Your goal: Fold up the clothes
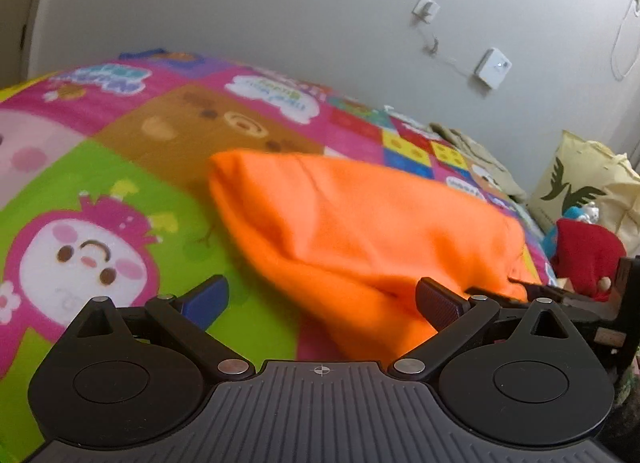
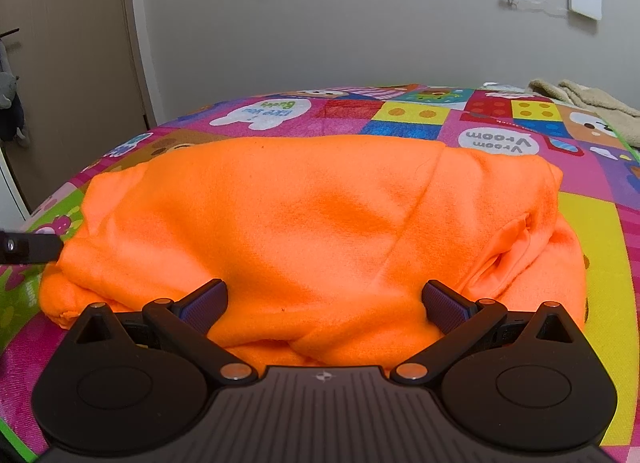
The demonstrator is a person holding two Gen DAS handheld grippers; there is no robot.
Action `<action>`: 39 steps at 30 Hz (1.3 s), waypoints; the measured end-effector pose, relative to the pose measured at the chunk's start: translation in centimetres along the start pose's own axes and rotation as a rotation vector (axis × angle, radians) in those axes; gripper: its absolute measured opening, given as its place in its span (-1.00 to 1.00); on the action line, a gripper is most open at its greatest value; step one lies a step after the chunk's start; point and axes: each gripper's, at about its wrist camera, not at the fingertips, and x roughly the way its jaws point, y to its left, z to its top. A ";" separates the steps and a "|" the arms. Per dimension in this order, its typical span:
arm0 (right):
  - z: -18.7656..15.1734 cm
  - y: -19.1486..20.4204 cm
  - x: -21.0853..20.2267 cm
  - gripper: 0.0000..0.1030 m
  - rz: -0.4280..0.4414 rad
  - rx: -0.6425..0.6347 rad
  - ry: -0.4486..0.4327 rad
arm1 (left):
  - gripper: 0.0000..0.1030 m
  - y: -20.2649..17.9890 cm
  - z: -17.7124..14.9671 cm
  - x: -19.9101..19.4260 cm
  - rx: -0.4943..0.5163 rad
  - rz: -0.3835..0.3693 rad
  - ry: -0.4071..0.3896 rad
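An orange garment [image 2: 304, 223] lies bunched in a rough fold on a cartoon-print play mat [image 2: 592, 231]. The right gripper [image 2: 324, 305] sits at the garment's near edge with its fingers spread wide, the cloth bulging between them but not pinched. The left gripper [image 1: 322, 301] is also spread apart, at one end of the same garment [image 1: 360, 231]; its right finger touches the cloth, its left one stands over bare mat [image 1: 120, 175]. Beyond the mat (off to the right) rest a beige towel [image 2: 592, 103], a red plush toy [image 1: 586, 255] and a cream bag [image 1: 588, 179].
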 end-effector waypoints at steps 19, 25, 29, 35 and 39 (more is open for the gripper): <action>-0.1 14.3 1.3 1.00 0.228 -0.565 -0.012 | 0.66 -0.2 4.6 1.3 -0.113 -0.226 -0.007; 1.5 11.4 2.0 0.94 0.203 -0.345 -0.001 | 0.83 1.5 5.4 0.8 -0.152 -0.185 -0.019; 2.4 9.2 2.1 0.76 0.242 -0.209 0.008 | 0.84 1.4 5.1 3.5 -0.180 -0.156 0.078; 1.5 12.5 0.5 0.75 0.134 -0.419 -0.102 | 0.46 -0.7 7.0 5.9 -0.081 -0.110 0.054; 1.5 14.3 1.1 0.79 0.068 -0.520 -0.132 | 0.37 -2.8 8.9 5.3 -0.022 -0.188 0.039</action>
